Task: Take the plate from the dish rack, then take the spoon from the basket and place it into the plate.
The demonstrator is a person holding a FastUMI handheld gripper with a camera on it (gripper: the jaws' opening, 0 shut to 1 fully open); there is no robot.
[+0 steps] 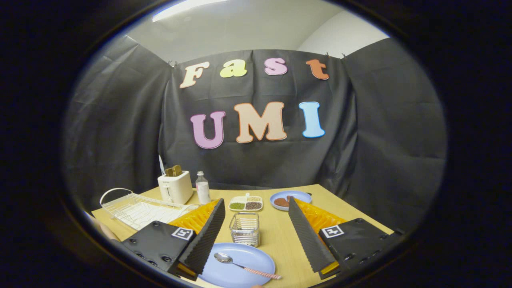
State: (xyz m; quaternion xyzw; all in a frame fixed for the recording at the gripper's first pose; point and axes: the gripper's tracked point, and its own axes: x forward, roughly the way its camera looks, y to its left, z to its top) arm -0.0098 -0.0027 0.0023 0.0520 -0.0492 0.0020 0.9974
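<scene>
Blue plate (240, 266) holds spoon (244, 265) (tool (256, 224) spread apart, empty).

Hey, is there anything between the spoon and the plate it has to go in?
Nothing visible: the spoon already lies on the plate, between the open fingers of the gripper, which hold nothing. The basket stands just beyond the plate, and the dish rack sits off to the left.
</scene>
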